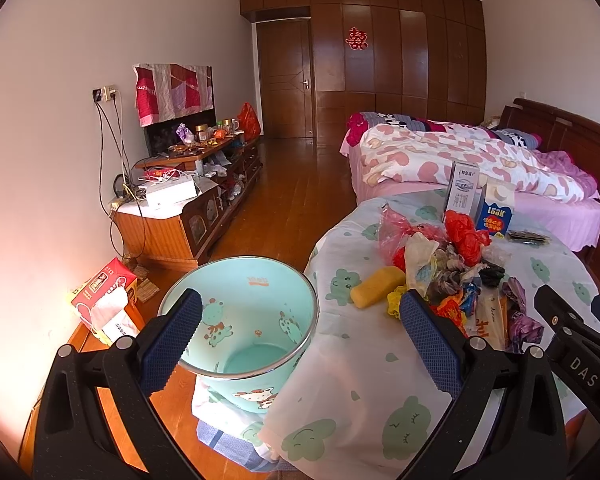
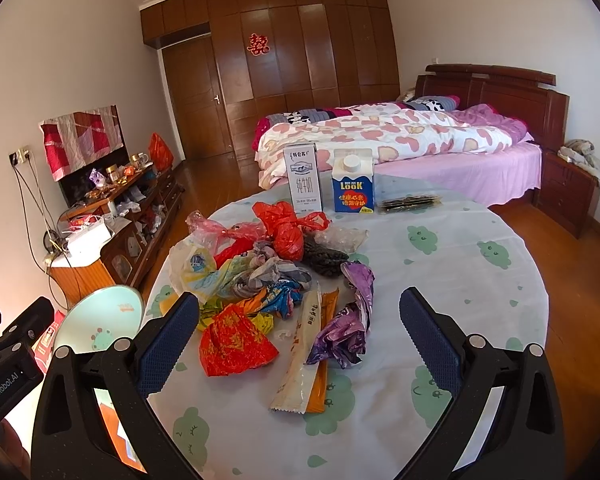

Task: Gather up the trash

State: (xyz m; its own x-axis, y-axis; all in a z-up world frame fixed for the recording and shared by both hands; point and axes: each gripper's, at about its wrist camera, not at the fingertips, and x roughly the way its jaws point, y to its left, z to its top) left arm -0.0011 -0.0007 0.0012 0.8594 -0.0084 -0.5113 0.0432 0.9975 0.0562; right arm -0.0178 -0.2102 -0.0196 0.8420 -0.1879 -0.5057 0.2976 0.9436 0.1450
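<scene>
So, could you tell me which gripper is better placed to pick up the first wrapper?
The right gripper: it is open and faces the wrappers on the table. The left gripper, also open, faces the bin beside the table.

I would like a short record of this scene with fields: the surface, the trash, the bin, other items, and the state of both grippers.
surface: round table with a cloud-print cloth
trash: pile of crumpled wrappers and plastic bags near the table's middle
bin: mint green bin beside the table's left edge, looks empty
other items: milk carton and blue LOOK carton upright behind the pile
left gripper: open, holding nothing
right gripper: open, holding nothing
</scene>
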